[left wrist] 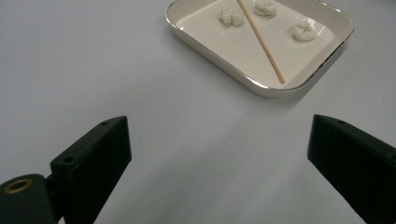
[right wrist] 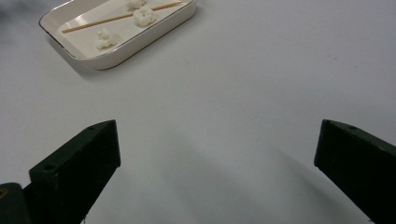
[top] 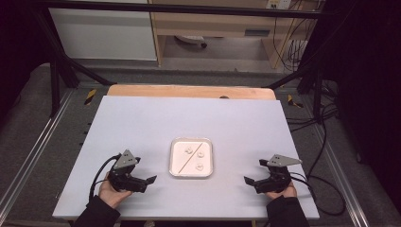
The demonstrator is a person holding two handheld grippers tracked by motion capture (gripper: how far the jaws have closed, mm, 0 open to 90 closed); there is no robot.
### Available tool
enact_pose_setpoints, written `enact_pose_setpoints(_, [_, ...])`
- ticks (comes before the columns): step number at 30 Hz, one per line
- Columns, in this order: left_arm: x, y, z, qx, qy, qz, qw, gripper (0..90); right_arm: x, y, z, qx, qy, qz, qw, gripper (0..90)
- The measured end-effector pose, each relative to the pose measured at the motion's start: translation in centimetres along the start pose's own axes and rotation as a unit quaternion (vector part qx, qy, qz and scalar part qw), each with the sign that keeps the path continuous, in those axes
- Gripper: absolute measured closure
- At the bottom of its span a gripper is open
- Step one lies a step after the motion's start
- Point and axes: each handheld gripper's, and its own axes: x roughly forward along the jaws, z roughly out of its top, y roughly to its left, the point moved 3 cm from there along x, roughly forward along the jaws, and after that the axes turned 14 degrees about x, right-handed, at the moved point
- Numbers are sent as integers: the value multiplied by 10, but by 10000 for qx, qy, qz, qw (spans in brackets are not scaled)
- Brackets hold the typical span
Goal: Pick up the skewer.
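Both grippers, left (top: pixel 147 180) and right (top: pixel 249 181), are gaping wide and empty, flanking the tray (top: pixel 191 175); the stick (top: pixel 190 157) is lying among three white lumps, hard to identify.

You see a glossy glazed tray (left wrist: pixel 261 86), a bare wooden stick (left wrist: pixel 260 40), a smooth matt bench (top: pixel 142 123), and matt black plastic jaws.
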Motion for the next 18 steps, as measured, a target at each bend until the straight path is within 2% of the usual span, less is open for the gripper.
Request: enact_pose_setpoints(18, [19,-9,33,112,78,-39,9999,65,1,0,0,-34,44,-25,10000,10])
